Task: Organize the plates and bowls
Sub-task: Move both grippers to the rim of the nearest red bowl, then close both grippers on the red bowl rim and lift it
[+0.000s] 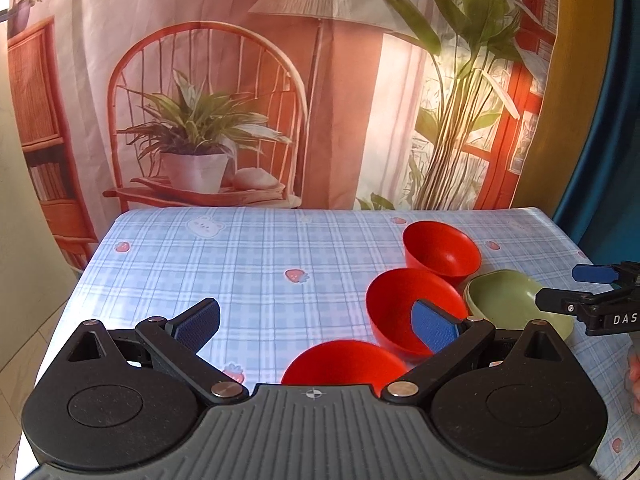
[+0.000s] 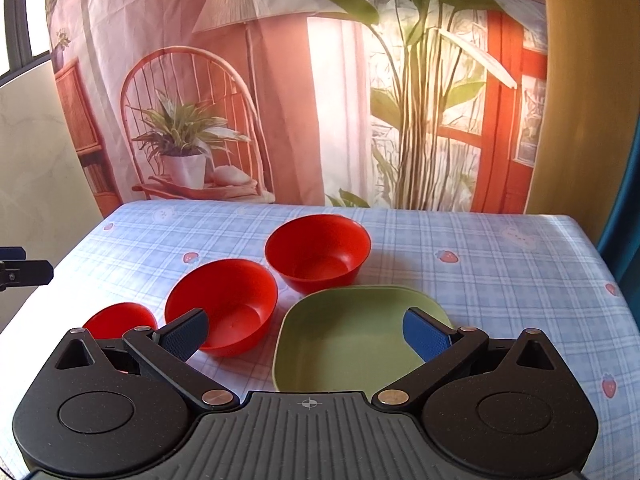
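Table [image 2: 500, 240]: checked cloth, all dishes grouped on one part of it.

Green plate [image 2: 344, 340]: square, possibly two stacked; lay nearest the right gripper [image 2: 306, 330], whose jaws stood wide apart, holding nothing.

Far bowl [image 2: 318, 252], middle bowl [image 2: 222, 304], near bowl [image 2: 120, 318]: red, upright, in a diagonal row, unstacked.

Left gripper [image 1: 316, 324]: jaws spread, empty, above the near bowl.

Risks, judged: smooth, sloped bowl walls could slip from the pads; bowls sat close together, so a wide jaw might knock a neighbour; the grippers worked near each other and could collide.
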